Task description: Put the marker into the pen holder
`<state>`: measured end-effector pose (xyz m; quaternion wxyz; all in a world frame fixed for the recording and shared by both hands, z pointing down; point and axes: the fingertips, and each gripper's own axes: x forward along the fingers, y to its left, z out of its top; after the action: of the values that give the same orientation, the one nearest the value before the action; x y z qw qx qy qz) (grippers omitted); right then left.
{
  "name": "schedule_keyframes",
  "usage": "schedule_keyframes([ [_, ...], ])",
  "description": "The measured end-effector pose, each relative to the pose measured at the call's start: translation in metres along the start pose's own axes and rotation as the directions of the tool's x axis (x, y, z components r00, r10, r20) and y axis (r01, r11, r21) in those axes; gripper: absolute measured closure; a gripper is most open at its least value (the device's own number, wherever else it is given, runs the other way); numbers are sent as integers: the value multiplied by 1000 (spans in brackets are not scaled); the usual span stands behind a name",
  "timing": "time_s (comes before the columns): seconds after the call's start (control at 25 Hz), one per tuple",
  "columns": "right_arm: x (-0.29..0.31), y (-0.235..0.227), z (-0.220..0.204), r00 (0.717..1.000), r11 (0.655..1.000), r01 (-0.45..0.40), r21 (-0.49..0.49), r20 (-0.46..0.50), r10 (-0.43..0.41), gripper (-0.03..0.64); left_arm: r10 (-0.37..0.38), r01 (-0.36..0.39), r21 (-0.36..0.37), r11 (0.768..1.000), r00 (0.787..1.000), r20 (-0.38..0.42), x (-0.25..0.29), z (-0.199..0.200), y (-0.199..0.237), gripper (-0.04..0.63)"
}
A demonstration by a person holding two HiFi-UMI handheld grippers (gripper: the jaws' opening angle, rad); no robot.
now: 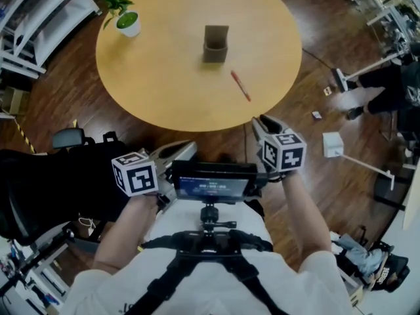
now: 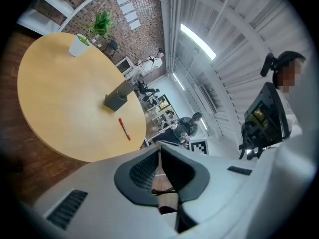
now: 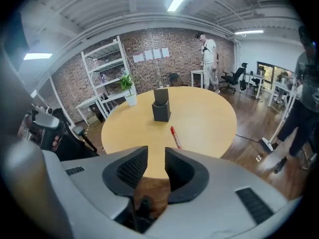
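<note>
A red marker (image 1: 240, 85) lies flat on the round wooden table (image 1: 157, 84), a little to the near right of the dark square pen holder (image 1: 215, 43), which stands upright near the table's middle. Both grippers hang short of the table's near edge, over the floor. My left gripper (image 1: 186, 149) has its tips together and nothing in it; in the left gripper view (image 2: 160, 151) the marker (image 2: 124, 129) and holder (image 2: 117, 97) lie well ahead. The right gripper (image 1: 262, 124) is open and empty; in its own view (image 3: 156, 151) the marker (image 3: 175, 137) lies just beyond the jaws, the holder (image 3: 161, 106) behind it.
A small potted plant (image 1: 125, 17) stands at the table's far left rim. White shelving (image 1: 39, 18) is beyond it. A black chair (image 1: 46, 176) sits at my left. A person (image 1: 387, 87) and a white box on a stand (image 1: 333, 144) are on the floor to the right.
</note>
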<state>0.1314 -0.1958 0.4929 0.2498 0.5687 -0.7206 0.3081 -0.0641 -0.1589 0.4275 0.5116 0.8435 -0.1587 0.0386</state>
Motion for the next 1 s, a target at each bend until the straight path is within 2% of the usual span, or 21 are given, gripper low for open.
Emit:
schedule_keyframes([
  [0.2,51,-34,27,998,996,4,-94,-56,-10,495,44,-44,0,999,998,37,5,6,1,594],
  [0.36,96,-43,42,990,985,-40,-169,-139,17,495,94,-87,-61,994,988,123,-3,12,6,594],
  [0.52,143,-40,62,974,968,-95,-231,-225,42,495,163,-149,-101,984,975,149,-16,21,16,594],
  [0.68,186,-36,78,946,961,-129,-245,-321,45,495,204,-179,-141,974,962,184,-24,31,28,594],
  [0.88,212,-36,82,918,948,-130,-292,-397,3,495,212,-181,-169,969,960,186,-23,25,25,594],
  [1.0,225,-39,86,914,930,-101,-354,-403,-55,495,226,-197,-163,967,956,188,-23,22,27,594],
])
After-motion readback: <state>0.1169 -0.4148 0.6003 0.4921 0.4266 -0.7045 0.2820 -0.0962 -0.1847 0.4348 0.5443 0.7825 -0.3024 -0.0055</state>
